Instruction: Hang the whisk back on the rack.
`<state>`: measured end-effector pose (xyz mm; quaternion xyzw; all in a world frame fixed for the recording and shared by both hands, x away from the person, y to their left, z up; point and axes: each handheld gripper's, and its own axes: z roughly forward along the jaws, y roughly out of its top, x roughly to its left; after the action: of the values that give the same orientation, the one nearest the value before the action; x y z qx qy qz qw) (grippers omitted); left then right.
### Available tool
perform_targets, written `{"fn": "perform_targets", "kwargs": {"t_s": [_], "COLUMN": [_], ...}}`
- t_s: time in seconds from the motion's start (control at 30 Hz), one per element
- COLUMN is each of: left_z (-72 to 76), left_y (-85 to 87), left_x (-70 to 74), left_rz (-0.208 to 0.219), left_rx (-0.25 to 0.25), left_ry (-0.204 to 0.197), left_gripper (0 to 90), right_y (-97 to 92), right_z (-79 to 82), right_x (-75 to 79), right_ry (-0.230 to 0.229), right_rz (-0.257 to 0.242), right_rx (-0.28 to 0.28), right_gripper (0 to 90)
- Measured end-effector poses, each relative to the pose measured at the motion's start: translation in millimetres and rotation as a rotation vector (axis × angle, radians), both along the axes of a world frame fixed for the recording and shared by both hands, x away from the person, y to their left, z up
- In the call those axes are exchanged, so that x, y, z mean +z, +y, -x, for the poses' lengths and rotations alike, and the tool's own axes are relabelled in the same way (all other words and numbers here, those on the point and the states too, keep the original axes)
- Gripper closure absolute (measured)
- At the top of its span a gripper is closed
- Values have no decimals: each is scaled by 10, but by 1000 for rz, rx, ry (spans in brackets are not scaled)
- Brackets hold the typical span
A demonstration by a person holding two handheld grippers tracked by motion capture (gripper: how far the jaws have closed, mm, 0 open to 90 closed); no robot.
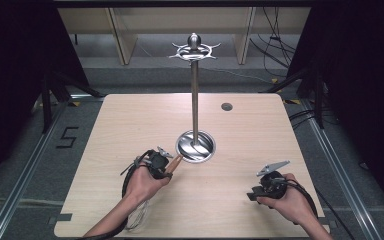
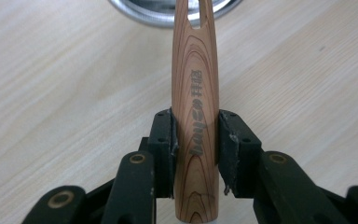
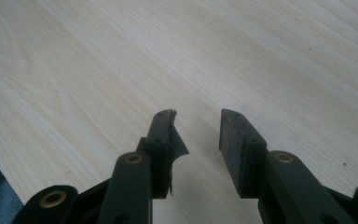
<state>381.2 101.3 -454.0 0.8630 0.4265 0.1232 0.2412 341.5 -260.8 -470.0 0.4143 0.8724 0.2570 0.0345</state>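
A: Any writing to read?

B: Yes, in the left gripper view. The wooden utensil (image 2: 196,116) carries a dark printed mark running along its handle; the characters are too stylised for me to read. On the floor left of the worktop (image 1: 130,130), in the high view, there is a marking shaped like a "5" (image 1: 68,137).

A: Where is that utensil?

B: Clamped in the left gripper (image 2: 196,140), both pads pressed against the handle's sides. Its far end has a slot and points at the round steel base (image 1: 195,146) of the stand. In the high view the left gripper (image 1: 172,164) sits just beside that base, the wood tip nearly at its rim.

A: And the stand?

B: A thin metal pole (image 1: 194,95) rises from the base to a ring of hooks (image 1: 194,50) with a ball knob on top.

A: The other hand?

B: The right gripper (image 3: 196,135) holds nothing; its jaws stand partly apart over bare worktop, well away from the stand. A small dark round cap (image 1: 226,106) sits in the worktop beyond.
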Motion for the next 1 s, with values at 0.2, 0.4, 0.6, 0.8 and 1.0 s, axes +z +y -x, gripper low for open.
{"fn": "perform_targets", "kwargs": {"t_s": [0.2, 0.4, 0.6, 0.8, 1.0], "left_z": [205, 289, 362, 397, 389], "left_y": [7, -9, -68, -123, -184], "left_x": [189, 318, 469, 588, 712], "left_rz": [126, 229, 322, 380, 404], "left_rx": [45, 62, 100, 118, 113], "left_ry": [-136, -205, -310, -379, -409], "left_gripper": [674, 674, 674, 674, 674], "right_y": [1, -8, -16, -10, -16], "right_z": [-2, -1, -7, 3, 3], "right_x": [-3, 4, 5, 12, 10], "right_ry": [-2, -2, -8, 11, 1], "right_rz": [0, -3, 0, 1, -1], "right_rx": [2, -1, -2, -16, -20], "right_gripper": [657, 655, 654, 653, 653]}}
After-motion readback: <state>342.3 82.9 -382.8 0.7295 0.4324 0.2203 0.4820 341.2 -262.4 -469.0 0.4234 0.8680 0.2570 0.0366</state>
